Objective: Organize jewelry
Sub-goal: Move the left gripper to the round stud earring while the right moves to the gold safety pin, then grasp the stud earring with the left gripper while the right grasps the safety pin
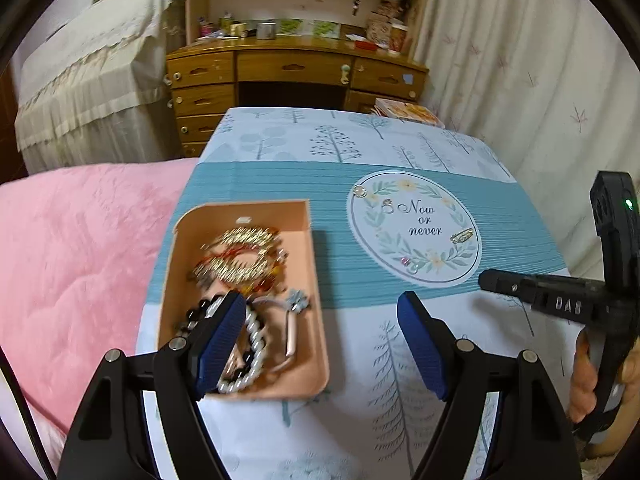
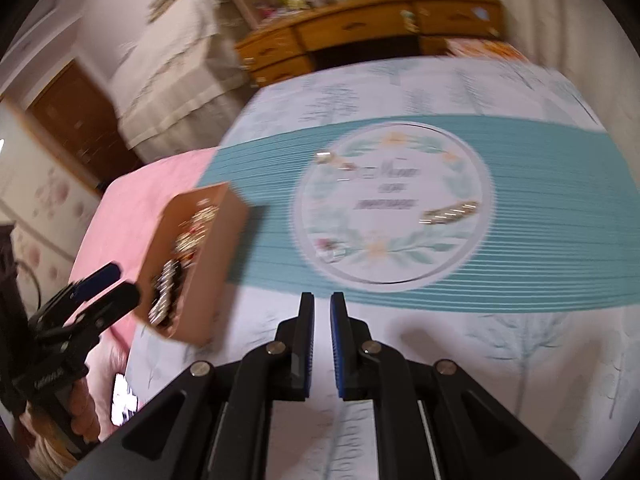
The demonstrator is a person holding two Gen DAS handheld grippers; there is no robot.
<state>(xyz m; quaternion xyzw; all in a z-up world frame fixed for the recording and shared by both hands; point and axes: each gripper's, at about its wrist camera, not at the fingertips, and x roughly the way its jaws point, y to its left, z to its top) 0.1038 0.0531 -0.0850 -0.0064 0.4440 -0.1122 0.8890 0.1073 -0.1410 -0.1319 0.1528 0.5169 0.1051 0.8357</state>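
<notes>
Jewelry heap (pearl strand, gold chains) (image 1: 240,280) lay in peach rectangular plastic tray (image 1: 308,364), under left gripper (image 1: 322,350), jaws spread, nothing held. Right gripper (image 2: 322,350) clenched empty, tilted down over tree-print tablecloth (image 2: 500,360); tray lower left.

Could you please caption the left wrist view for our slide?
Open left gripper above a peach tray of bracelets, small jewelry pieces left on the tablecloth.

Closed right gripper (image 2: 322,312) above tablecloth (image 2: 520,360), beside tray (image 2: 224,240).
</notes>
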